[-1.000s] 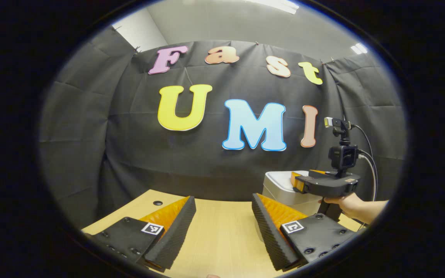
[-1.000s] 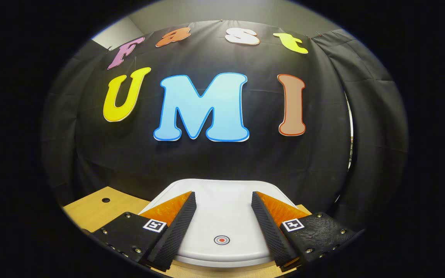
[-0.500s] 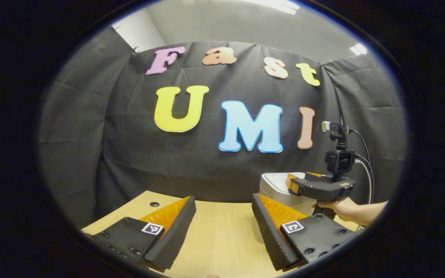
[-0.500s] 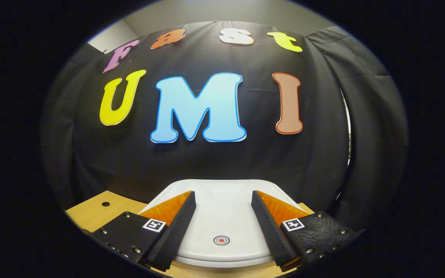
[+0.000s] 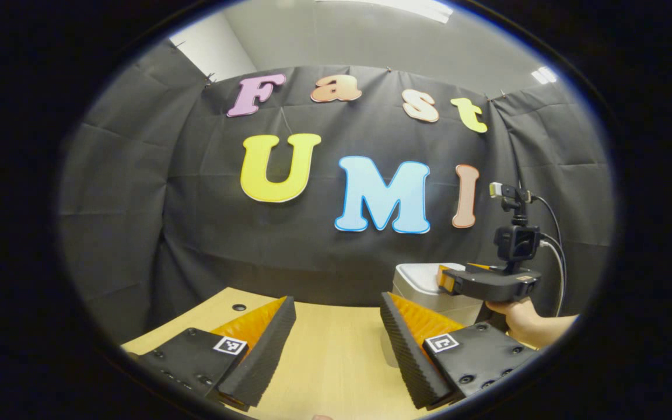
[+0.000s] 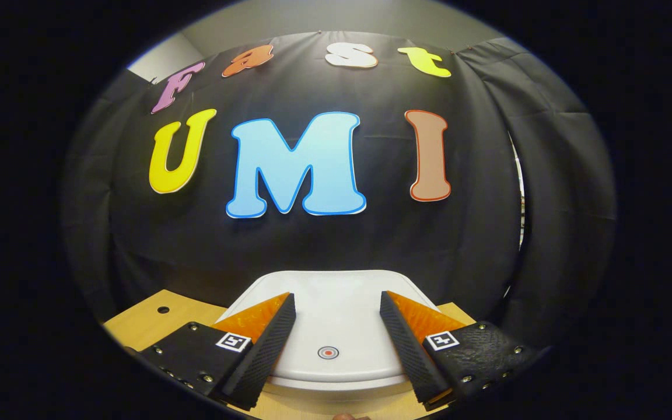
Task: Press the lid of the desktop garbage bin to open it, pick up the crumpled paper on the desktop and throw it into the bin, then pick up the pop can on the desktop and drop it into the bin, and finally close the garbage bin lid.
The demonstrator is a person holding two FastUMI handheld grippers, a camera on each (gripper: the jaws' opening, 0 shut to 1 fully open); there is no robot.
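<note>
The white desktop bin (image 6: 336, 318) sits on the wooden table with its lid down; a small round red mark (image 6: 328, 352) lies near the lid's front edge. My right gripper (image 6: 336, 300) hovers open just over the lid, fingers either side of the mark. In the left gripper view the bin (image 5: 420, 286) stands at the right, with the right gripper (image 5: 447, 278) over its top, held by a hand (image 5: 525, 324). My left gripper (image 5: 336, 306) is open above bare tabletop, left of the bin, with nothing between its fingers.
The light wooden table (image 5: 324, 350) runs back to the black cloth wall, with a small round hole (image 5: 238, 307) near its far left corner. A cable (image 5: 557, 256) trails from the camera mount on the right gripper.
The right gripper has drawn back slightly along the lid, so more of the lid's front edge shows. The left gripper has barely shifted.
</note>
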